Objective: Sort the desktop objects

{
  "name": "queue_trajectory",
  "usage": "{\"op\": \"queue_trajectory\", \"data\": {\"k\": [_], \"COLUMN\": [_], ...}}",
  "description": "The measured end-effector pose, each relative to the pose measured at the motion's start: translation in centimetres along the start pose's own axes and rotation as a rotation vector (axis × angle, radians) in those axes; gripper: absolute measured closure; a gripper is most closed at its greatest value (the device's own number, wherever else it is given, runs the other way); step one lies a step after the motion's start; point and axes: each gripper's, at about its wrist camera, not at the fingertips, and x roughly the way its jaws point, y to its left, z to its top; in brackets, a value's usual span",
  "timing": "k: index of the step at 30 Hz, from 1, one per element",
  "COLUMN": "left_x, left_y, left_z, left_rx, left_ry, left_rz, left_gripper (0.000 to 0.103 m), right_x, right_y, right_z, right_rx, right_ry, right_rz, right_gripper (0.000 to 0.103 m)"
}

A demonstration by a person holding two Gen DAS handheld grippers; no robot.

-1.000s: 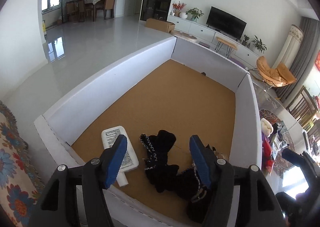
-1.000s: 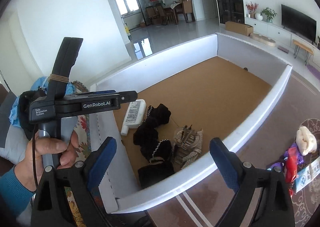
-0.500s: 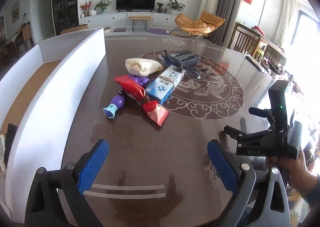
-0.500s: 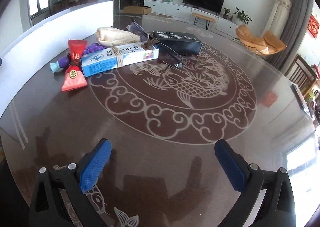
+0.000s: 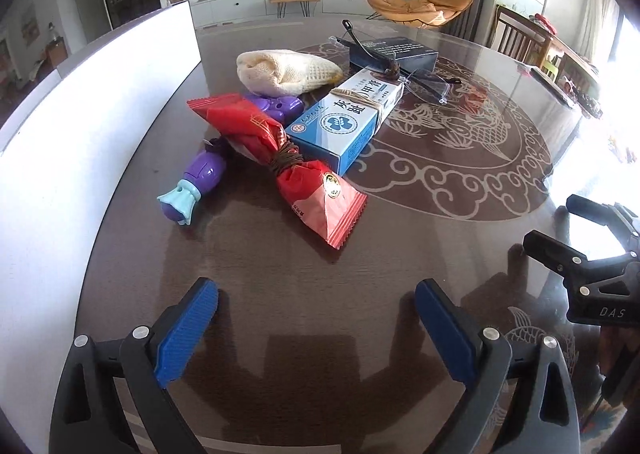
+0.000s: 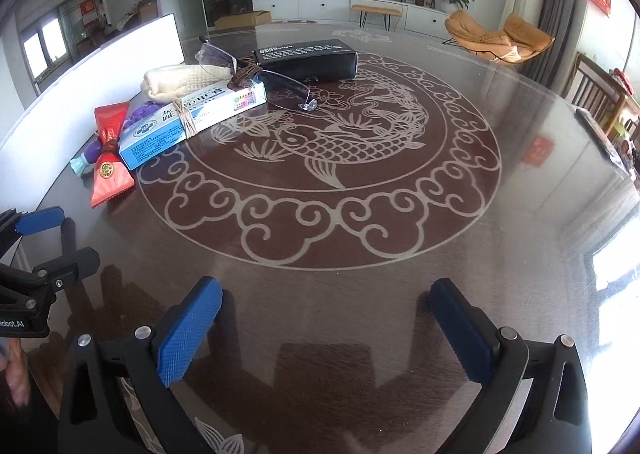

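A pile of objects lies on the dark round table: a red snack packet, a blue-and-white box bound with string, a purple toy, a cream knitted cloth, glasses and a black box. My left gripper is open and empty, just short of the red packet. My right gripper is open and empty over bare table; the red packet, blue-and-white box and black box lie far left of it.
A white-walled box stands along the left of the table, also in the right wrist view. The right gripper's body shows at the right of the left wrist view. Chairs stand beyond the table's right edge.
Both grippers have swung away from the white box with the socks and bottle to face the table. Since half a second ago, the left gripper has moved closer to the pile.
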Motion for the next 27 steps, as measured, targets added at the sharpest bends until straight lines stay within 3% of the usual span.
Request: {"op": "queue_trajectory", "data": {"k": [7, 10, 27], "left_x": [0.6, 0.8, 0.8], "left_y": [-0.2, -0.1, 0.0], "left_z": [1.3, 1.5, 1.6], "left_rx": [0.017, 0.026, 0.026], "left_ry": [0.029, -0.002, -0.006], "left_rz": [-0.006, -0.017, -0.024], "left_gripper": [0.000, 0.000, 0.000], "right_x": [0.0, 0.0, 0.1], "right_y": [0.1, 0.1, 0.0], "right_z": [0.0, -0.1, -0.1], "right_rx": [0.000, 0.000, 0.000], "right_ry": [0.000, 0.000, -0.001], "right_rz": [0.000, 0.000, 0.000], "right_gripper": [0.000, 0.000, 0.000]}}
